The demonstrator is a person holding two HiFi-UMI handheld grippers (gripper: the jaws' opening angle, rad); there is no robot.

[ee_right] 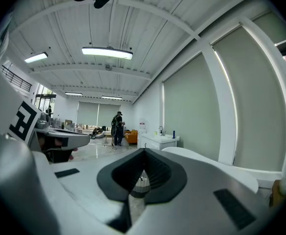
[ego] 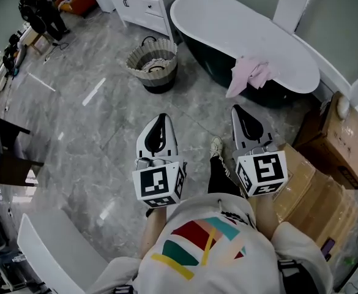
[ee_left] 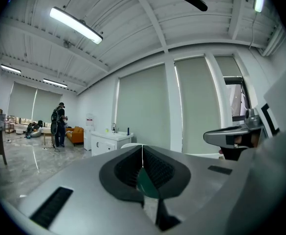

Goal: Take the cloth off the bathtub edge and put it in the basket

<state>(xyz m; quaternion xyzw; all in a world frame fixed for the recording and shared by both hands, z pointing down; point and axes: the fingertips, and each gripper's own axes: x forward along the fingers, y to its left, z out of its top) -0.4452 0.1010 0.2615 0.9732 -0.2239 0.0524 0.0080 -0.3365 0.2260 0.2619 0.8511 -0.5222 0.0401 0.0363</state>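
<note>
My right claw [ego: 237,109] is pinched fully together with nothing between its pads. My left claw [ego: 161,117] is the same, its jaws meeting edge to edge and empty. I hold both roughly level and side by side in front of me, noses towards the oval freestanding bathtub [ego: 227,26], white inside and dark outside.

The crumpled pale-pink cloth [ego: 250,73] is draped over the bathtub's near rim, with part of it hanging down the dark outer wall. It lies ahead of my right claw's nose, and the two are apart. The round woven basket with the pale scalloped rim [ego: 166,71] stands on the grey marbled floor [ego: 93,133] beside the bathtub's left end, ahead of my left claw. Something small lies in it, but I cannot tell what.

I judge this to be the approach, with nothing taken yet. The next move calls for spreading my right claw wide and bringing it to the bathtub's near rim. It should close on the bunched top of the cloth, not the hanging tail. Then I would lift the cloth clear of the rim so it does not drag, and carry it across to the basket. My left claw looks unneeded and should keep out of that path.
</note>
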